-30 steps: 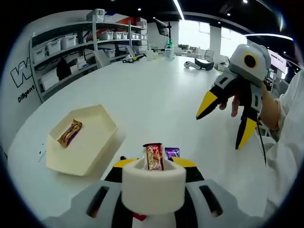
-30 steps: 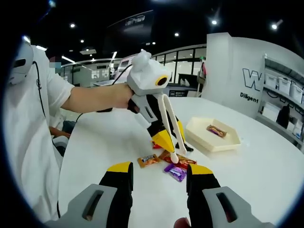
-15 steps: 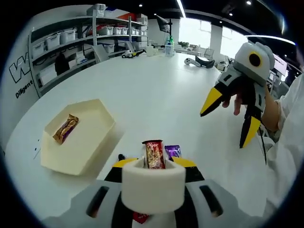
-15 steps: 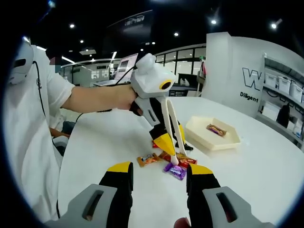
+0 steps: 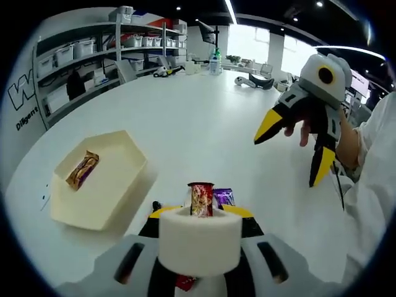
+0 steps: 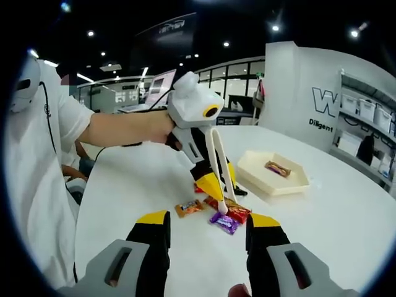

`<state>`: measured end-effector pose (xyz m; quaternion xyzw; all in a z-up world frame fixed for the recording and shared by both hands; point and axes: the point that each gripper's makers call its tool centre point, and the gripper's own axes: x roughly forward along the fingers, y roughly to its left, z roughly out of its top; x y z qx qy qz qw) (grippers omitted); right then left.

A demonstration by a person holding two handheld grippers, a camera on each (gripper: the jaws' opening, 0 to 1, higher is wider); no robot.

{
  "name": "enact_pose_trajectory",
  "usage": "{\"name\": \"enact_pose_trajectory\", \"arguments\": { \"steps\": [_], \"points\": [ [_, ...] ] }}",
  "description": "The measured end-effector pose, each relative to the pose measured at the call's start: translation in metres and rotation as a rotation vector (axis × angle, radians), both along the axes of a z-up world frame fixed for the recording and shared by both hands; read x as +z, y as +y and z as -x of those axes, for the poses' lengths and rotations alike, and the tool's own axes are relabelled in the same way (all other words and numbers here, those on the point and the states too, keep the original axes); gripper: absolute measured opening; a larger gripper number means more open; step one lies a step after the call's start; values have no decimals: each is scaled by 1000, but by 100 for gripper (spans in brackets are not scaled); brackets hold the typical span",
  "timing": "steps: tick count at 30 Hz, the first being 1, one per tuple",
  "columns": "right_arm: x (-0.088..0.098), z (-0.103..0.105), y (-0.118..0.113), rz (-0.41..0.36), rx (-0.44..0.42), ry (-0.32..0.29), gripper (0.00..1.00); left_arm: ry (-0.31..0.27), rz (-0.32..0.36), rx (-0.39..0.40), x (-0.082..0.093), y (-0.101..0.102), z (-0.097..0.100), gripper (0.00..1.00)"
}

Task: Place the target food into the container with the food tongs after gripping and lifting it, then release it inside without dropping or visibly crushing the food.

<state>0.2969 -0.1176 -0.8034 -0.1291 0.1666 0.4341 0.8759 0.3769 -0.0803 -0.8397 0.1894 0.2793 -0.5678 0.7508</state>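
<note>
Left gripper view: the left claw (image 5: 199,213) carries white food tongs (image 5: 199,242), whose tips hang over a red-wrapped candy (image 5: 200,199) and a purple candy (image 5: 223,197) at 6 o'clock; whether the claw is squeezing the tongs cannot be told. The cream hexagonal container (image 5: 117,179) sits at 9 o'clock on the white surface (image 5: 204,124), already holding one wrapped bar (image 5: 81,169). The right claw (image 5: 291,148) hovers at 3 o'clock, yellow tips apart, empty. Wall lettering at 9 o'clock reads "Diligent", partly cut. Right gripper view: right claw (image 6: 207,226) spread wide. The tongs (image 6: 218,170) reach down to the candy pile (image 6: 216,211) at centre; container (image 6: 272,181) at 2 o'clock. Risk, as judged: wrappers lie touching, so the tongs may pinch two or slip off the slick foil mid-lift; hard squeezing could crush the candy.
</note>
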Motion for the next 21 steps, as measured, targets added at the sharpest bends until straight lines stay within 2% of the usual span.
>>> {"name": "enact_pose_trajectory", "arguments": {
  "steps": [13,21],
  "points": [
    [0,-2,-7,12,-53,19,56,-2,16,-9,14,5,6,20],
    [5,-4,-10,14,-76,23,61,-2,30,-27,30,11,6,20]
  ]
}}
